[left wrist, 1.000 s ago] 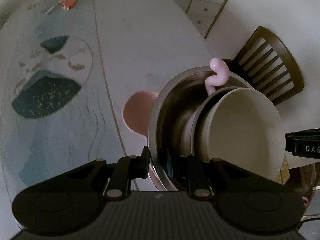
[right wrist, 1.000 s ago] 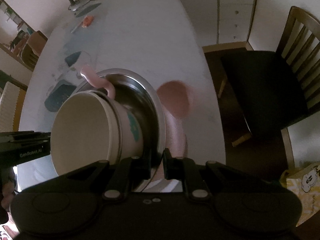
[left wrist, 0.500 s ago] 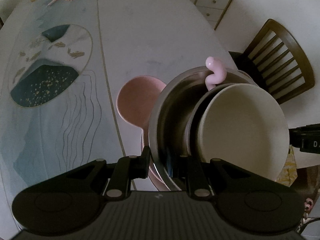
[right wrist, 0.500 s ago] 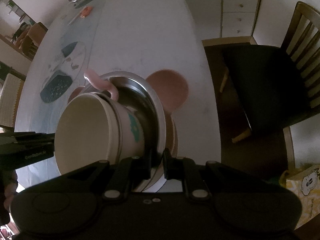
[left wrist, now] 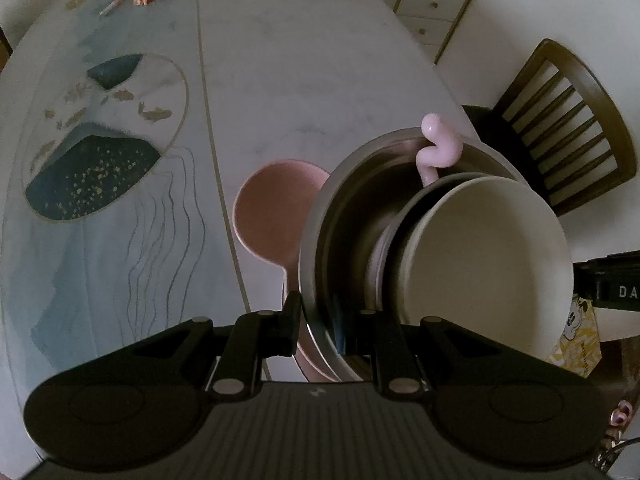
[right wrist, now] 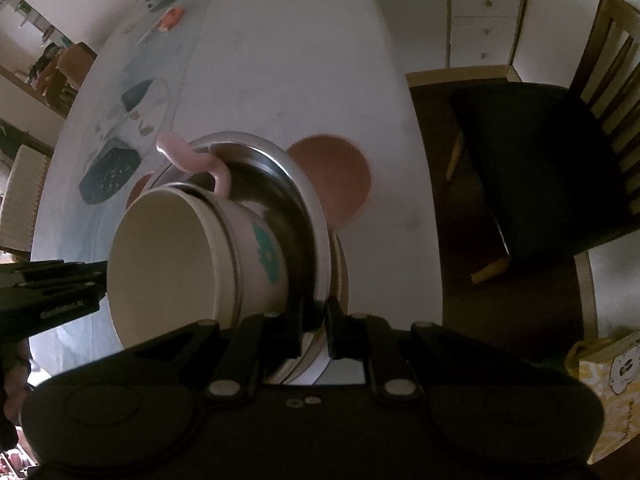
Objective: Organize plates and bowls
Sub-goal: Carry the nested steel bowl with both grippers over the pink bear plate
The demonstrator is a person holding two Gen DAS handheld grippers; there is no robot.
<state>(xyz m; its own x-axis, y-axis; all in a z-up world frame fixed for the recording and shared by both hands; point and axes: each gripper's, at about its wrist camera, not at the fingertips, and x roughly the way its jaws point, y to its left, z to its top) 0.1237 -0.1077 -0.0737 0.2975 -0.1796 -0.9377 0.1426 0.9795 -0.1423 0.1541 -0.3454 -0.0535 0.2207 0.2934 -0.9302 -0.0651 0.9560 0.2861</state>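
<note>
Steel bowl rim between both tongs, cup inside.

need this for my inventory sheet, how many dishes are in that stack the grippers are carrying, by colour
steel: 1, the wide bowl both grippers clamp by the rim
cream: 1, the bowl nested inside, with a pink curly handle and teal print
pink: 1, the eared plate right under the steel bowl
total: 3 that show

Silver bowl, cream cup with teal print, pink plate.
</note>
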